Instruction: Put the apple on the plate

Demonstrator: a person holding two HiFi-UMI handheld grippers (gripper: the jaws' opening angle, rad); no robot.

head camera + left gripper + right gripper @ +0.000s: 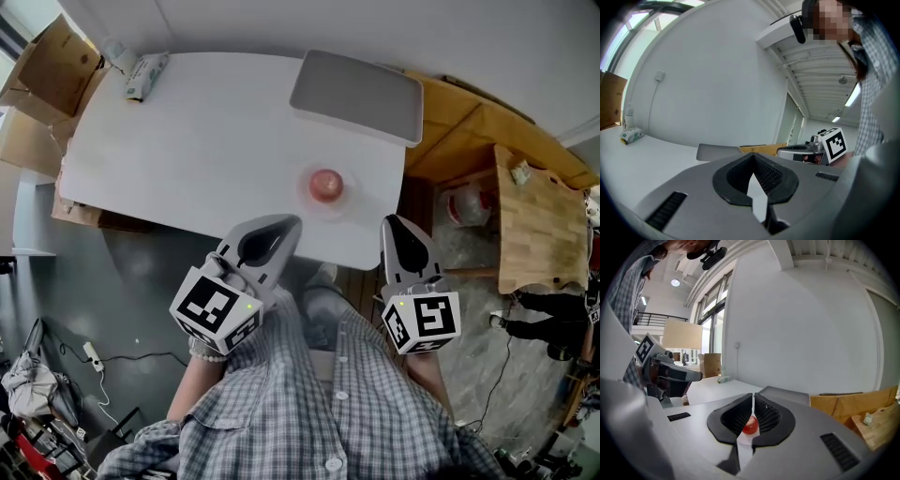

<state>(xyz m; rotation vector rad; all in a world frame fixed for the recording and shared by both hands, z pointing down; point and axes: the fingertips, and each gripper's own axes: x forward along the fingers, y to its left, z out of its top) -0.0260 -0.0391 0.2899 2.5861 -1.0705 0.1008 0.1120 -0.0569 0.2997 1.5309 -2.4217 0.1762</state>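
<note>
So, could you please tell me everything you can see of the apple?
The apple is small, round, red and smooth-looking, with a paler patch on top. It rests on a pale plate near the front edge of the white table, ahead of the right gripper. Nothing else touches it; the right gripper view shows it beyond that gripper's closed jaws.

apple (pixel 325 185) on plate (pixel 302 192) | left tongs (pixel 292 222), right tongs (pixel 389 221) near table (pixel 187 150) edge

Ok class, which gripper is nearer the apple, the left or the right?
Left, narrowly. The left gripper sits just short and left of the apple, over the table edge; the right gripper hangs further off to its right. Neither touches it.
</note>
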